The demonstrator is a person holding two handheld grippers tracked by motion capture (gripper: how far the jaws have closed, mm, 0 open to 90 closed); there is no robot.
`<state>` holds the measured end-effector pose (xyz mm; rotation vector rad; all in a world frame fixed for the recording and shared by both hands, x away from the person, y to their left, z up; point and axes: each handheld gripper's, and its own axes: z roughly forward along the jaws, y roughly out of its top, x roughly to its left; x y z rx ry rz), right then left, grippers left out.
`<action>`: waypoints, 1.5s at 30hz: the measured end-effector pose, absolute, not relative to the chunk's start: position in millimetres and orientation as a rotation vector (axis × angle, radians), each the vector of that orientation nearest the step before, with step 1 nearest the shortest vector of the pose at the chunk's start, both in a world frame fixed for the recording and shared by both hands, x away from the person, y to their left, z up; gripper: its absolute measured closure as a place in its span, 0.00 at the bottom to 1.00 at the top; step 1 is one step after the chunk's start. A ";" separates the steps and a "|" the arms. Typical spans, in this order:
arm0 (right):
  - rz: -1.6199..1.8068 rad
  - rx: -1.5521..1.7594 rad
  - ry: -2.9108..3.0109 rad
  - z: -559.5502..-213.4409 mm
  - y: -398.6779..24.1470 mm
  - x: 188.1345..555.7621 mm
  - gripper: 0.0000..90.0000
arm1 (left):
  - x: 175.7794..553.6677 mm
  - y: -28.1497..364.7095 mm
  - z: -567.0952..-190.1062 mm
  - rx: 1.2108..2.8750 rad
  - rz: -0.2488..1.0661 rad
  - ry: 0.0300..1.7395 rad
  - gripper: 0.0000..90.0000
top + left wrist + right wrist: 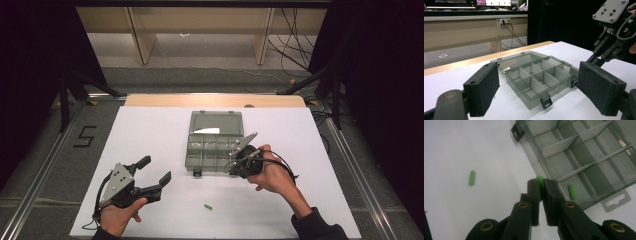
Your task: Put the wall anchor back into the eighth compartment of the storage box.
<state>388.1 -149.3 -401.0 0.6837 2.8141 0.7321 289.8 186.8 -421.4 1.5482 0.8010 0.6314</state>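
One green peg (pixel 539 180) sits pinched in the right gripper (pixel 540 182).

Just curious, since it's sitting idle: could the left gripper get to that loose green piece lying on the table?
Probably yes. The left gripper is open and holds nothing, and only bare white table lies between it and the green piece.

Surface (pixel 150 135): white sheet over a wooden top, wood showing as a strip along the far edge.
Compartment box (pixel 216 142): clear grey plastic, lying open near the middle of the surface, closer to the far edge; lid flat toward the far edge, two latches toward the near edge.
Green piece on surface (pixel 208 206): small, lying flat near the near edge, well apart from the box, roughly midway between the left and right edges.
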 end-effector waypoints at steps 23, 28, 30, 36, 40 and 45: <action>0.723 0.787 2.690 -405.4 -171.0 415.7 0.94 | 289.7 186.7 -421.6 1.545 0.636 0.805 0.19; 0.732 0.791 2.659 -411.1 -171.3 422.8 0.94 | 290.0 186.6 -421.8 1.547 0.638 0.801 0.19; 0.727 0.797 2.667 -411.3 -170.6 423.6 0.94 | 290.2 186.5 -421.9 1.547 0.639 0.801 0.19; 0.726 0.790 2.658 -414.9 -168.7 426.1 0.94 | 289.9 186.4 -422.0 1.548 0.641 0.800 0.19; 0.722 0.789 2.649 -417.1 -167.8 427.9 0.94 | 289.9 186.3 -422.0 1.549 0.641 0.799 0.19; 0.715 0.797 2.661 -420.3 -166.1 430.2 0.94 | 289.8 186.1 -421.9 1.548 0.641 0.800 0.19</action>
